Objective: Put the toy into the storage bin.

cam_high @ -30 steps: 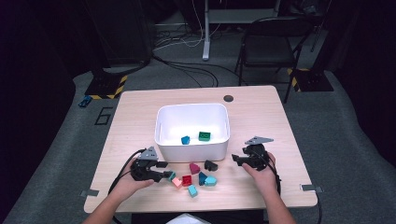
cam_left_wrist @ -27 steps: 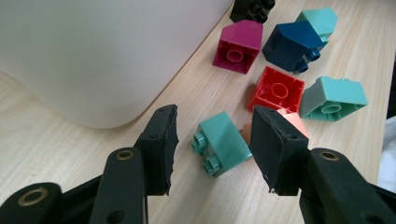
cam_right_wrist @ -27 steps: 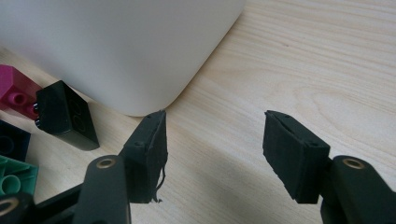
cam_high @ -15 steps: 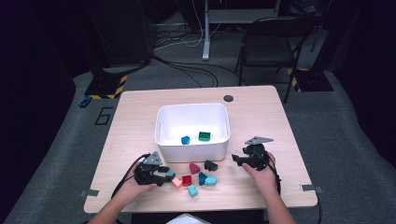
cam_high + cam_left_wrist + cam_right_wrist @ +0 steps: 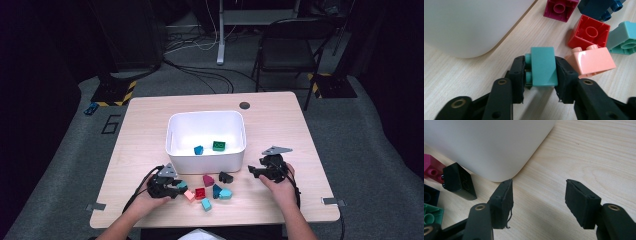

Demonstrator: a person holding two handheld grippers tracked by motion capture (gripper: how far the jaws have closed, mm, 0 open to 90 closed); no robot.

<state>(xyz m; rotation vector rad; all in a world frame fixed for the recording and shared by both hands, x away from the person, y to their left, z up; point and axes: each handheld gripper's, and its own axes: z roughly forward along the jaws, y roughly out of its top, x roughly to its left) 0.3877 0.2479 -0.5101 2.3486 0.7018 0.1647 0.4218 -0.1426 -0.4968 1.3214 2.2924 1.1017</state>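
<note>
Your left gripper (image 5: pixel 540 72) is pinching the teal brick (image 5: pixel 543 66), its jaws having just been closing on the brick's two sides; brick is sitting on the table (image 5: pixel 280 120) just in front of the white bin (image 5: pixel 206 131), with a pink brick (image 5: pixel 591 61) touching the far jaw. Your right gripper (image 5: pixel 537 202) is hovering with jaws apart and nothing between them, off the bin's right front corner. Dark room, grey carpet (image 5: pixel 55 165) and a chair (image 5: pixel 290 50) are lying beyond the bin.
</note>
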